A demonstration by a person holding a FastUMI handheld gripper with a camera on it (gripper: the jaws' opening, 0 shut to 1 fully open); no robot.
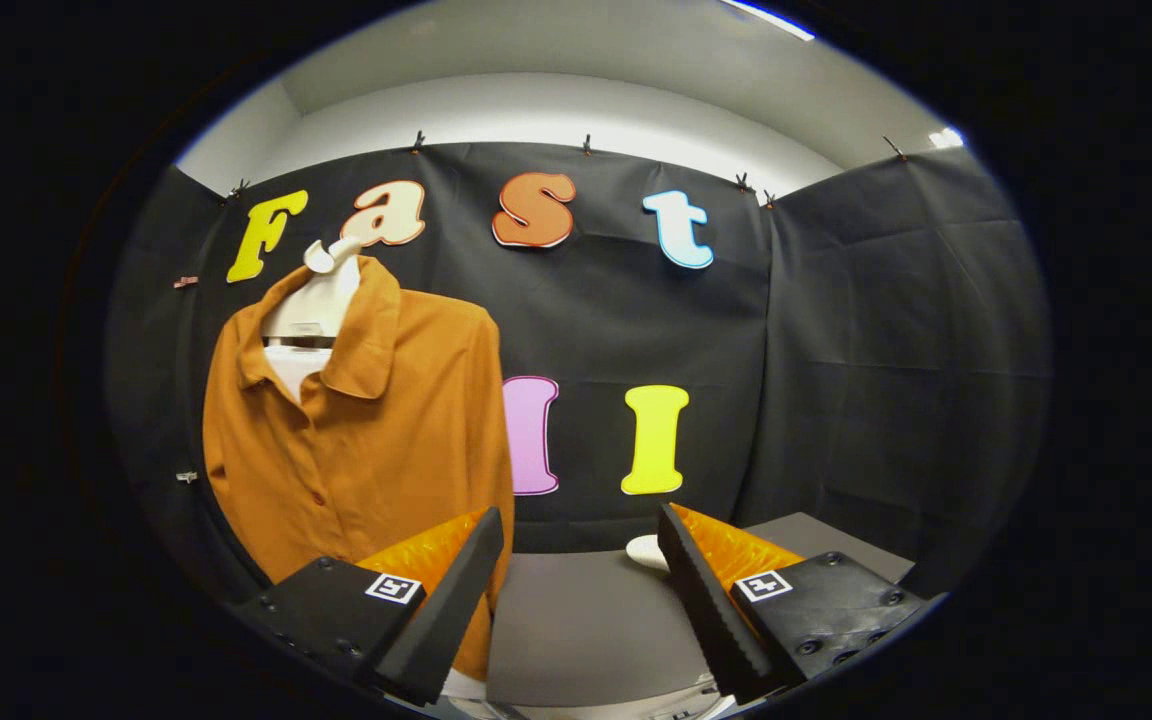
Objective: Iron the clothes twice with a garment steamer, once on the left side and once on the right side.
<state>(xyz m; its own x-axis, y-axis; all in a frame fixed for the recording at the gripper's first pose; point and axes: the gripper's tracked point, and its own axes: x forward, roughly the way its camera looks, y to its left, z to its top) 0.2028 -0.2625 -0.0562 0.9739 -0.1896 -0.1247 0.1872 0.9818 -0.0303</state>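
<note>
A flat grey matte tabletop (576, 620) is seen ahead of the open claw (581, 560). A small white rounded object (648, 550), partly hidden, is placed on it near the booth wall.

This is a staged recording booth, not a lived-in room. Black cloth (636, 330) hangs as the back and side walls, pinned along its top edge by small clips (586, 145), with a plain white wall (536, 110) and ceiling rising above it. An orange shirt (376, 440) hangs on a white hanger (321, 290) against the cloth, set up as a display piece. A bare grey table (576, 620) stands below, with a small white object (648, 550) at its far edge. The gripper (581, 550) that carries the camera reaches in over the table, its 2 fingers spread apart with nothing between them.
</note>
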